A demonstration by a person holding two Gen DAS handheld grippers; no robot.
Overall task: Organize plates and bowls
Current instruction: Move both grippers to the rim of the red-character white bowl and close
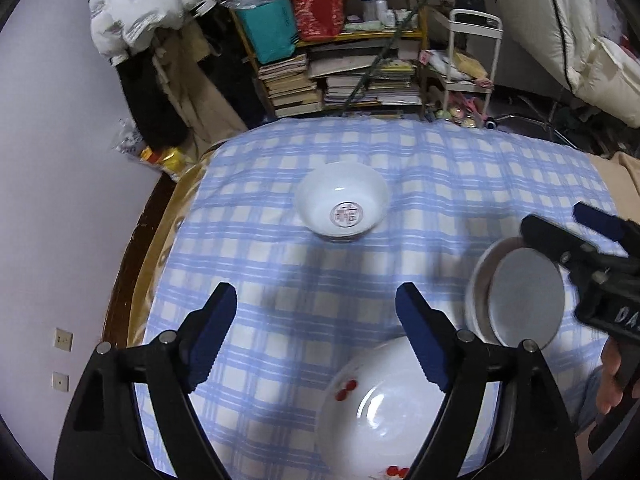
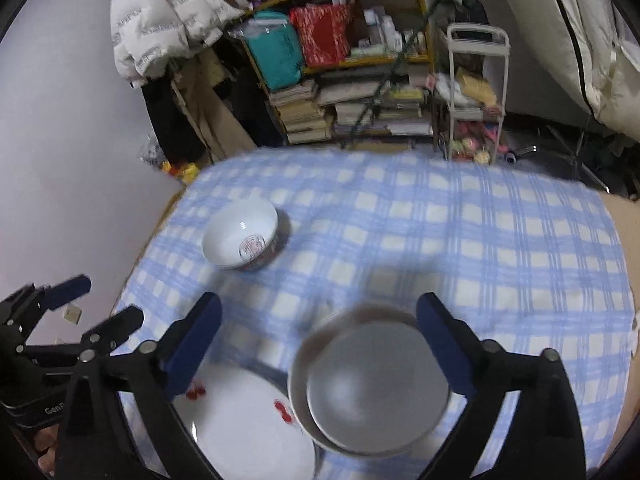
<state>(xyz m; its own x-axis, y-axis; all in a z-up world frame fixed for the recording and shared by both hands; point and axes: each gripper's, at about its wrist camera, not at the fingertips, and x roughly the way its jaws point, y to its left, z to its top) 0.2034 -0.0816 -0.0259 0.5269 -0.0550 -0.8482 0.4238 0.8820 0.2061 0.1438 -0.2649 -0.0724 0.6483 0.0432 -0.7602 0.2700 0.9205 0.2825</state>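
Overhead, the left gripper [image 1: 316,312] stood with its jaws spread wide and nothing between them, only the blue-and-white checked cloth [image 1: 460,184] showing in the gap. Its blue pads [image 1: 214,336] touched no dish. Just below its right finger lay a white plate with red cherries [image 1: 380,412], flat on the cloth, partly covered by that finger in the picture. Well ahead of the fingertips, upright on the cloth, sat a white bowl with a round red mark inside [image 1: 343,204]. Off to the right of this claw stood a brown-rimmed bowl with a grey inside [image 1: 520,296], and the other claw hung just over its far edge, a hand visible behind it.

From the right wrist view, the right gripper [image 2: 320,320] was likewise gaping, holding nothing. The brown-rimmed bowl [image 2: 372,384] sat beneath and between its two fingers, nearer the right one, but the pads [image 2: 196,336] stood clear of its rim. The picture was blurred there. The cherry plate [image 2: 248,428] lay beside that bowl to the left, below the left finger, its edge touching or slightly under the bowl; I could not tell which. The marked white bowl [image 2: 240,236] stood ahead and left of the fingertips, apart from both. The left claw showed at the far left edge, also agape.
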